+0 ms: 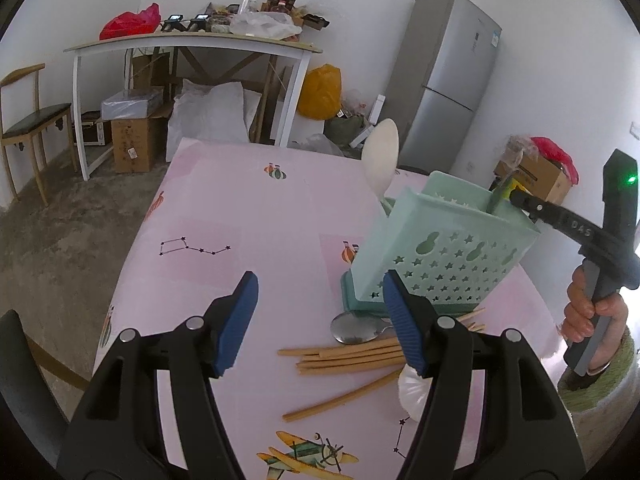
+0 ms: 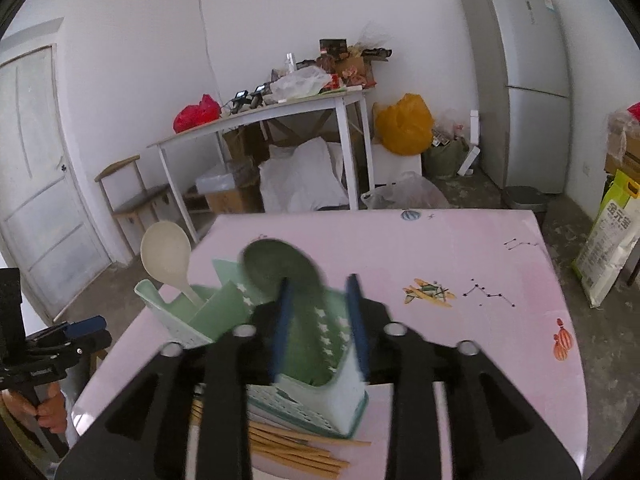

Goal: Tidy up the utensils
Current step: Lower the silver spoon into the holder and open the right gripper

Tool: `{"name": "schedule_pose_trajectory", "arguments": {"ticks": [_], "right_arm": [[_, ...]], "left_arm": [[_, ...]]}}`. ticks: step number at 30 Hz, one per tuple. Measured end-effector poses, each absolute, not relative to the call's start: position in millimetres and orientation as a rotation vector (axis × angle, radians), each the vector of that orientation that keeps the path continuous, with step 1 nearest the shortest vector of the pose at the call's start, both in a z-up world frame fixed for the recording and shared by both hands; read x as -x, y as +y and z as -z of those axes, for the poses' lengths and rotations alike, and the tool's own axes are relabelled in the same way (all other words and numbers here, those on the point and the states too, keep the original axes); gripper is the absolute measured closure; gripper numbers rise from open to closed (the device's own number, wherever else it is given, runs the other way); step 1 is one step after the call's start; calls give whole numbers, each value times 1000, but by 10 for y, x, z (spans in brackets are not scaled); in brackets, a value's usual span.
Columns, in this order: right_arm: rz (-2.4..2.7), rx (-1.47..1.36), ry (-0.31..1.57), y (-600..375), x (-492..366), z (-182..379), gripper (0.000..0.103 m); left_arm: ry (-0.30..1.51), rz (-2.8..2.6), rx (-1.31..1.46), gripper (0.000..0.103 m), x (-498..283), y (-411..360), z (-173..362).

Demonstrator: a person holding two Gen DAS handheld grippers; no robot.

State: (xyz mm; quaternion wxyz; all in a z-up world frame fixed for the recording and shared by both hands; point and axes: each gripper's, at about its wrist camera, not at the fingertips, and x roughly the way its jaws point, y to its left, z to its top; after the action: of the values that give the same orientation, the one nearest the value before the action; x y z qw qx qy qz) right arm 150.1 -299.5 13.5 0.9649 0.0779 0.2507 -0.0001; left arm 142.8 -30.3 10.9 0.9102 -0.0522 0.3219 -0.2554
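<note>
Blue-padded fingers of the left gripper (image 1: 320, 316) stood apart and empty at the bottom of its frame. Just beyond them, lower right of centre, the chopsticks (image 1: 344, 356) lay on the pink table (image 1: 240, 220), long axis running left to right, nearest this hand. A metal spoon (image 1: 354, 328) lay beside them, under the green holder (image 1: 436, 256). The right gripper (image 2: 320, 320) hung parted over that holder, a green spoon (image 2: 276, 268) blurred between its pads, apparently unclamped.
</note>
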Motion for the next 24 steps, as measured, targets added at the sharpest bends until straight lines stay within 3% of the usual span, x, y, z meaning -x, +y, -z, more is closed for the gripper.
{"name": "schedule_pose_trajectory", "arguments": {"ticks": [8,18,24], "right_arm": [[-52,-271,486,-3142,-1296,-181,50],[-208,-674,604,-3582,-1505,239,49],[-205,-700,651,-3547,-1576,380,54]], "left_arm": [[629,607,80,36,-1399,-463,-126],[585,731,95,33,-1653,-793,-147],[638,785,101,33,-1822,-963,-82]]}}
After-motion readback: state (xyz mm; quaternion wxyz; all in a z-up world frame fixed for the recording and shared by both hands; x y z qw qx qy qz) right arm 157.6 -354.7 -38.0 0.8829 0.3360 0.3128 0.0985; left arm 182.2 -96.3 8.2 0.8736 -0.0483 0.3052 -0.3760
